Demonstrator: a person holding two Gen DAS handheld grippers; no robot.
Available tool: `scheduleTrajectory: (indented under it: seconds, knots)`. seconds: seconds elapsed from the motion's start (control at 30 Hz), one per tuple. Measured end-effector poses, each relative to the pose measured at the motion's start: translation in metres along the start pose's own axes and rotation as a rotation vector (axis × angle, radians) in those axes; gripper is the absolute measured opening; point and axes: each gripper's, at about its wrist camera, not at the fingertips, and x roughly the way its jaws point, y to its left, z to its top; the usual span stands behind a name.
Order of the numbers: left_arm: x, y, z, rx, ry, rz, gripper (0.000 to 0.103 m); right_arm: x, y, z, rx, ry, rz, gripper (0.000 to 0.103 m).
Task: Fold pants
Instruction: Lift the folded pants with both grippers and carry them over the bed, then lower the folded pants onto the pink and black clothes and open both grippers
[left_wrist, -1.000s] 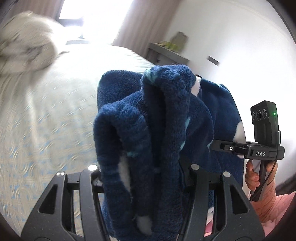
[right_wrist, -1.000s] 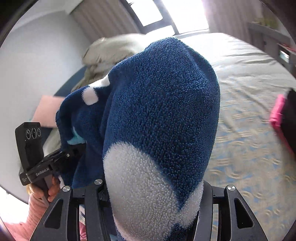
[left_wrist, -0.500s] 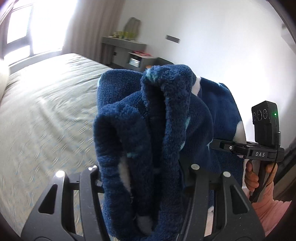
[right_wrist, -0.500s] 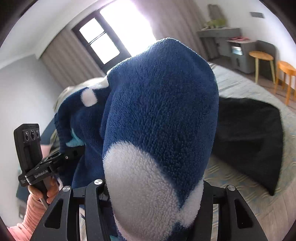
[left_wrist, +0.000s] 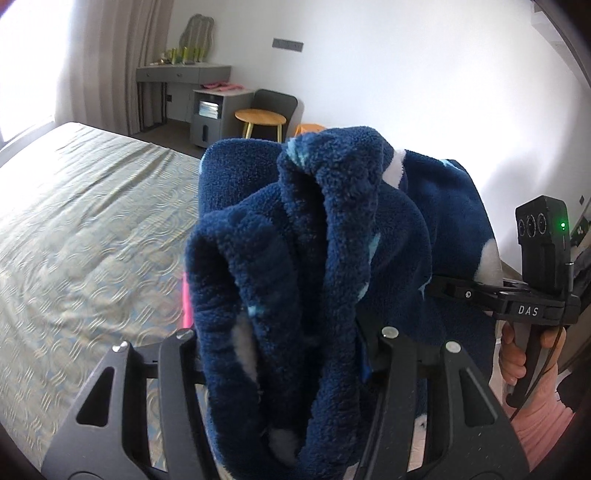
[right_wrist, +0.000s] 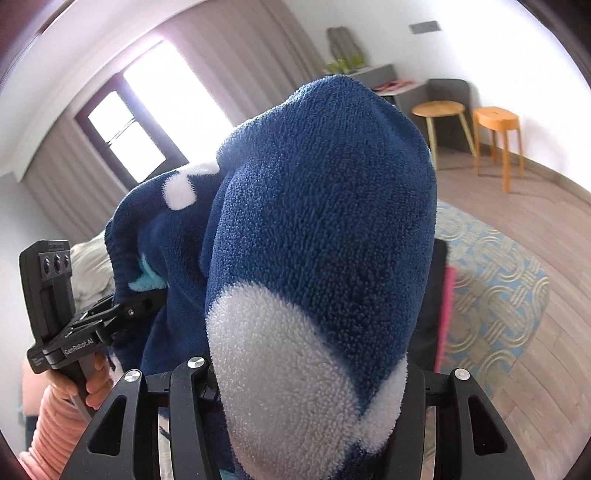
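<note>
Both ends of fleece pants (left_wrist: 303, 258) bunched, lifted above bed (left_wrist: 85, 221). Clamped thick in left gripper (left_wrist: 284, 354), fingers spread around wad. Likewise pinched in right gripper (right_wrist: 306, 384). Stretched between both grippers; long axis hidden by folds, cannot tell.

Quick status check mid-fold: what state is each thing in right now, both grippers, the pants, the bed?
left gripper: shut on a bunched fold of the pants.
right gripper: shut on the pants.
blue fleece pants: held between both grippers, bunched, not laid flat.
bed: patterned cover spread mostly smooth.
round wooden stool: upright on the floor, nothing on it.
</note>
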Motion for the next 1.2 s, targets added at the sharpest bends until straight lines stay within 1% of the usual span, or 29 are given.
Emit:
scheduleTrajectory:
  seconds: [0.13, 0.23, 0.27, 0.3, 0.33, 0.37, 0.4, 0.43, 0.47, 0.5, 0.53, 0.57, 0.6, 0.7, 0.83, 0.9, 0.97, 1.03, 1.07, 1.2]
  knots:
    - [0.026, 0.005, 0.013, 0.007, 0.044, 0.008, 0.056, 0.022, -0.021, 0.016, 0.041, 0.026, -0.007, 0.053]
    - [0.041, 0.013, 0.016, 0.017, 0.072, 0.026, 0.058, 0.032, -0.034, 0.017, 0.09, 0.061, 0.0, 0.053]
    - [0.05, 0.017, 0.016, 0.031, 0.084, 0.051, 0.061, 0.045, -0.046, 0.029, 0.105, 0.074, 0.003, 0.054]
    - [0.062, 0.018, 0.017, 0.05, 0.092, 0.084, 0.065, 0.051, -0.051, 0.029, 0.121, 0.084, 0.003, 0.054]
    - [0.079, 0.023, 0.015, 0.076, 0.106, 0.149, 0.066, 0.055, -0.054, 0.027, 0.132, 0.094, -0.003, 0.055]
    - [0.092, 0.026, 0.014, 0.088, 0.124, 0.193, 0.068, 0.066, -0.059, 0.026, 0.13, 0.105, -0.033, 0.057]
    - [0.112, 0.033, 0.004, 0.094, 0.171, 0.237, 0.075, 0.078, -0.063, 0.025, 0.111, 0.117, -0.085, 0.058]
    - [0.123, 0.039, -0.005, 0.068, 0.182, 0.234, 0.078, 0.088, -0.065, 0.023, 0.086, 0.128, -0.135, 0.061]
    - [0.127, 0.043, -0.008, 0.04, 0.176, 0.224, 0.083, 0.102, -0.068, 0.019, 0.05, 0.139, -0.182, 0.067]
    - [0.128, 0.048, -0.012, -0.006, 0.169, 0.205, 0.085, 0.109, -0.07, 0.015, 0.035, 0.138, -0.203, 0.069]
    - [0.128, 0.053, -0.014, -0.05, 0.168, 0.178, 0.085, 0.114, -0.073, 0.01, 0.034, 0.133, -0.208, 0.073]
    - [0.128, 0.056, -0.016, -0.081, 0.171, 0.156, 0.086, 0.114, -0.075, 0.008, 0.033, 0.125, -0.203, 0.073]
    - [0.128, 0.059, -0.018, -0.089, 0.174, 0.148, 0.088, 0.113, -0.076, 0.006, 0.029, 0.116, -0.194, 0.073]
    - [0.124, 0.051, -0.017, -0.033, 0.167, 0.186, 0.09, 0.112, -0.077, 0.003, 0.019, 0.121, -0.169, 0.076]
    - [0.118, 0.04, -0.013, 0.002, 0.135, 0.233, 0.089, 0.114, -0.083, 0.003, 0.043, 0.12, -0.154, 0.077]
    - [0.112, 0.041, -0.012, -0.001, 0.122, 0.236, 0.089, 0.109, -0.082, 0.003, 0.047, 0.112, -0.176, 0.078]
    - [0.099, 0.04, -0.01, -0.024, 0.106, 0.229, 0.089, 0.096, -0.074, 0.0, 0.071, 0.115, -0.218, 0.08]
    - [0.089, 0.043, -0.004, -0.034, 0.085, 0.218, 0.089, 0.08, -0.069, 0.002, 0.1, 0.116, -0.267, 0.08]
    - [0.077, 0.04, -0.003, -0.036, 0.062, 0.207, 0.089, 0.072, -0.066, 0.003, 0.102, 0.107, -0.28, 0.08]
    - [0.038, 0.033, 0.003, -0.041, -0.011, 0.155, 0.089, 0.028, -0.041, 0.003, 0.076, 0.028, -0.328, 0.08]
